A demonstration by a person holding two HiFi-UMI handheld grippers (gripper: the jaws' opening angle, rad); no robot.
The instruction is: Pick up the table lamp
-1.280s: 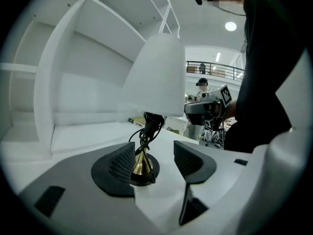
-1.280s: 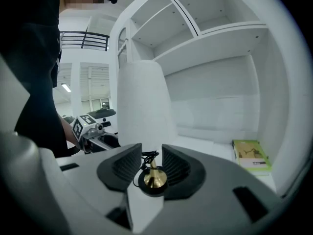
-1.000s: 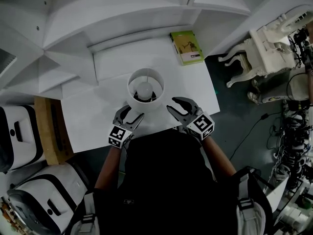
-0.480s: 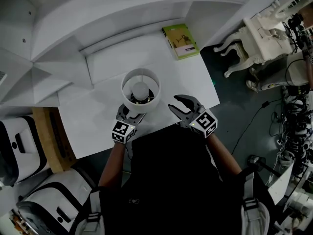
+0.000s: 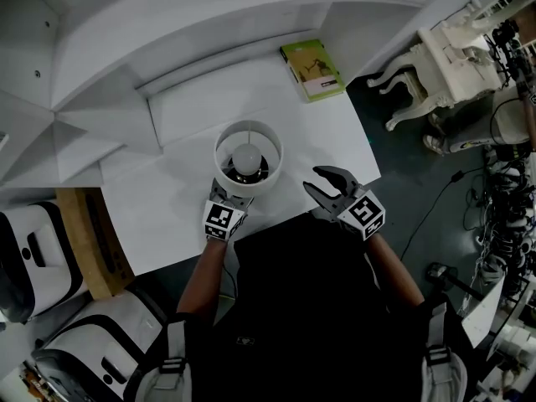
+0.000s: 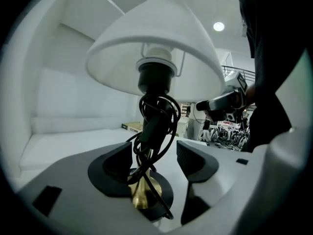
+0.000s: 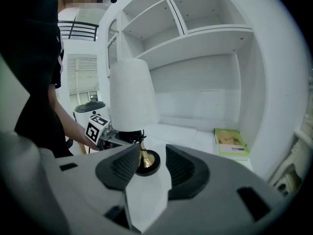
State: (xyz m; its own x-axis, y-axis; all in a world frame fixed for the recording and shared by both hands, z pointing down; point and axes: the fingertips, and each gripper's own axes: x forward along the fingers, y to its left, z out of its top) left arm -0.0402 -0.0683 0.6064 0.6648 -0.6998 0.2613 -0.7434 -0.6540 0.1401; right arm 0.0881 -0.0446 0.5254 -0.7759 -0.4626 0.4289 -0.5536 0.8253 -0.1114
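We see the left gripper (image 6: 154, 153) with its jaws well apart. The table lamp's (image 6: 151, 48) brass stem (image 6: 141, 192) and the black cord (image 6: 159, 114) looped round it stand in the gap between them. The stem stands nearer the left-hand jaw, and we cannot tell whether that jaw touches it; the other jaw is clear of it. The lamp's dark round base (image 6: 164, 192) is partly cut off behind the gripper's own body.

From the head view, the white shade (image 5: 248, 157) covers these jaws and the base entirely. Only the left gripper's marker cube (image 5: 223, 220) shows at the shade's near edge, and the bulb (image 5: 245, 152) shows down through the top.

The right gripper (image 5: 314, 180) hangs just right of the lamp, apart from it. Its jaws are spread wide and hold nothing; in its own view (image 7: 152, 155) the base shows beyond the gap.

The lamp stands upright near the front edge of the white desk (image 5: 167, 199). A green book (image 5: 312, 69) lies flat at the far right corner, well apart from the lamp. White shelves (image 7: 205, 13) rise behind the desk. A cream chair (image 5: 456, 61) stands off to the right, and the cables (image 5: 502, 224) below it are too tangled to make out.
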